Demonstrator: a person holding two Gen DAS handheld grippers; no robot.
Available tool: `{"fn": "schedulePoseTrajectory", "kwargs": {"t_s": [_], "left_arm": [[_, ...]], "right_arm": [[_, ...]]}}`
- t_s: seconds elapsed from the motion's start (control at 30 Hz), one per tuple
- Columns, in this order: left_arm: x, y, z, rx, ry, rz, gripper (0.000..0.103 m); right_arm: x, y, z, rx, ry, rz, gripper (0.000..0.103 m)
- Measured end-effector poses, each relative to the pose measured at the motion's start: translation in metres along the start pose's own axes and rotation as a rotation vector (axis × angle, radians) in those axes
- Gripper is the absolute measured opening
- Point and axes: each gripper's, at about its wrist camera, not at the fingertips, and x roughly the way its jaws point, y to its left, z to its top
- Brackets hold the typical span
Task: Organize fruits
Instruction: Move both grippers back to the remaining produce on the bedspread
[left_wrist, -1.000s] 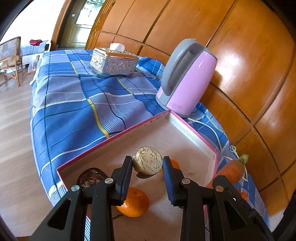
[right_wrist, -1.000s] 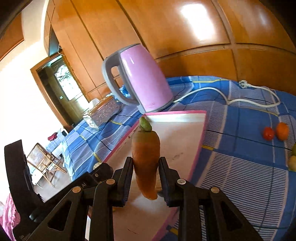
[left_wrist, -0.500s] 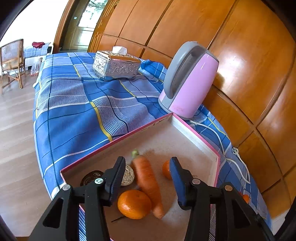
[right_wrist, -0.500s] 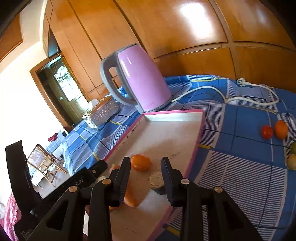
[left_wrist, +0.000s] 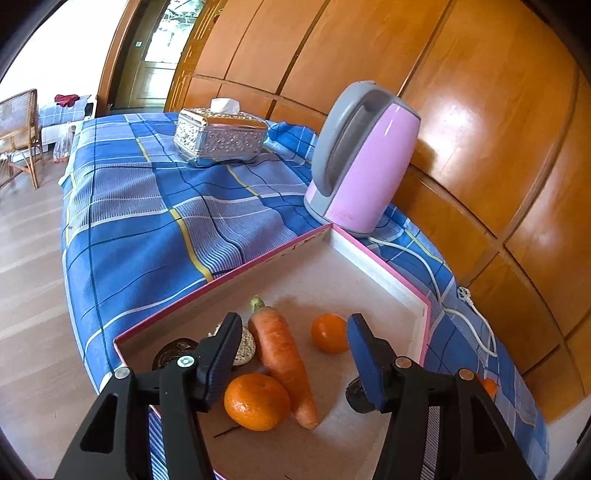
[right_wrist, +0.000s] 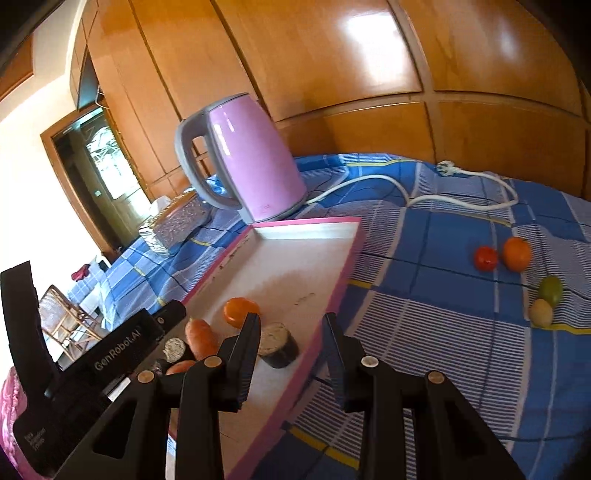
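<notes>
Dark fruit (left_wrist: 357, 396) half behind right finger (left_wrist: 364, 356); another (left_wrist: 173, 351) and pale one (left_wrist: 243, 346) behind left.

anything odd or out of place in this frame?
Yes. A carrot, not a fruit, lies in the pink-rimmed tray against an orange. Four small fruits sit loose on the blue cloth outside the tray.
</notes>
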Motion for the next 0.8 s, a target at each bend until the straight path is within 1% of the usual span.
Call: {"fn": "schedulePoseTrajectory", "kwargs": {"t_s": [0.27,0.4,0.5,0.7,0.8], "left_arm": [[-0.004,-0.01,-0.004,0.042,-0.004,-0.027,0.06],[-0.001,-0.021,-0.009,0.087,0.028,-0.061,0.061],[-0.002,-0.029,-0.012,0.122,0.026,-0.075,0.062],[0.0,-0.045,-0.021,0.188,0.057,-0.098,0.062],[-0.003,-0.054,-0.026,0.236,0.05,-0.117,0.062]], "right_arm": [[-0.018,-0.023,-0.005,0.024,-0.009,-0.086,0.036],[-0.024,-0.032,-0.006,0.038,-0.018,-0.118,0.036],[-0.028,-0.038,-0.006,0.05,-0.028,-0.138,0.036],[-0.039,-0.051,-0.006,0.084,-0.055,-0.188,0.036],[-0.044,-0.061,-0.007,0.113,-0.065,-0.216,0.036]]}}
